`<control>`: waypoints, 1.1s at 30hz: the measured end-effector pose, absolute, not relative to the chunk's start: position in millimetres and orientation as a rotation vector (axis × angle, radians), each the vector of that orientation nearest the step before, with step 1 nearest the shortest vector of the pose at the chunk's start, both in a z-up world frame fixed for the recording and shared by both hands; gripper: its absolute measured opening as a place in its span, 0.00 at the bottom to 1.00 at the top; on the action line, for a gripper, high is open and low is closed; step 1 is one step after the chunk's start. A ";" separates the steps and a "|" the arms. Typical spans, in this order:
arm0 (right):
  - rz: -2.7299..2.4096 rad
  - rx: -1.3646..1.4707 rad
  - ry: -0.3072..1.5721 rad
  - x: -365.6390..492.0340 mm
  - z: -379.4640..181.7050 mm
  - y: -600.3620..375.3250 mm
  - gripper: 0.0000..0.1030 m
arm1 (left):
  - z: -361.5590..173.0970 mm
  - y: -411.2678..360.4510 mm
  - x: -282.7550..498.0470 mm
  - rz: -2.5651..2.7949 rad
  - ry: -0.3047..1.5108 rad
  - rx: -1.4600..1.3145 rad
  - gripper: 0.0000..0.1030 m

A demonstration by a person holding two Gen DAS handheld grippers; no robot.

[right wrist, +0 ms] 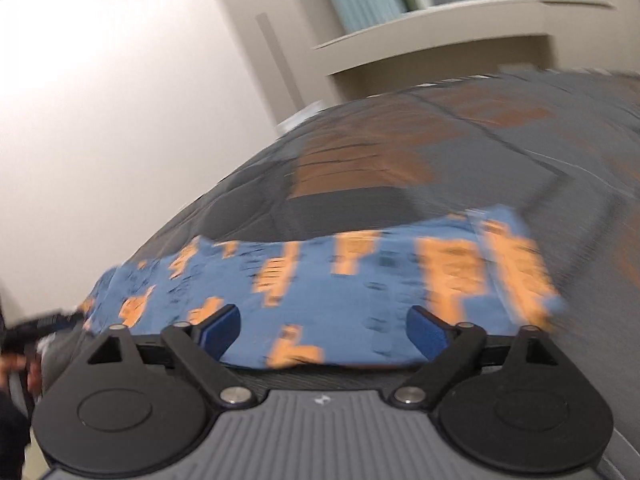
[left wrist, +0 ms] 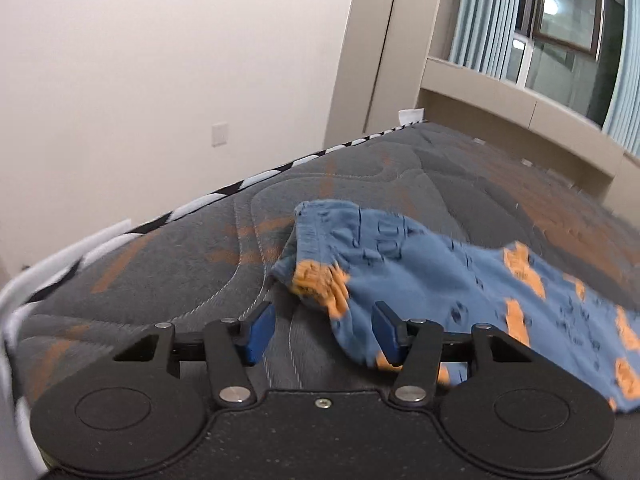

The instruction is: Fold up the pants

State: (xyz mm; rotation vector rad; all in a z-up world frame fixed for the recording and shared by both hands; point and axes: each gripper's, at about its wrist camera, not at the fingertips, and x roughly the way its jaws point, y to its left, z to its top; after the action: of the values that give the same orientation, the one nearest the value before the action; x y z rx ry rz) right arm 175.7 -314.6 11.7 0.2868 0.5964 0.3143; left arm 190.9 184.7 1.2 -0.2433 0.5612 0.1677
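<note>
- The blue pants with orange shapes (left wrist: 440,276) lie on a bed (left wrist: 168,264); in the left wrist view they spread from the middle out to 4 o'clock of the left tongs (left wrist: 324,330).
- Left tongs: partly spread, pinching nothing; cloth lies just beside the right-hand finger.
- Right tongs (right wrist: 320,330): spread wide, empty, with the pants (right wrist: 360,276) right ahead at 12 o'clock, their long axis running 9 to 3 o'clock.
- The right tongs look nearer the cloth's middle, the left nearer its bunched end.
- The bed has a grey quilted cover with orange patches.
- A pale wall (left wrist: 140,60) and a curtained window (left wrist: 568,12) stand beyond.
</note>
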 end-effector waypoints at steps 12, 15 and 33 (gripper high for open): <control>0.608 -0.038 0.569 334.1 17.5 -114.3 0.76 | -10.9 222.6 233.7 0.112 0.593 -0.338 0.20; 0.618 -0.075 0.602 364.0 10.6 -79.6 0.57 | 0.8 226.1 225.4 0.123 0.525 -0.359 0.05; 0.534 -0.296 0.528 347.2 -3.5 -43.5 0.72 | -6.4 225.8 215.6 0.214 0.540 -0.187 0.61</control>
State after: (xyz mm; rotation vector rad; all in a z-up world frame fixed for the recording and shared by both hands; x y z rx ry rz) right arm 347.2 -43.5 -3.5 -0.2962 0.5283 0.5339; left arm 215.6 225.8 -6.4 -0.1868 0.5397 0.2145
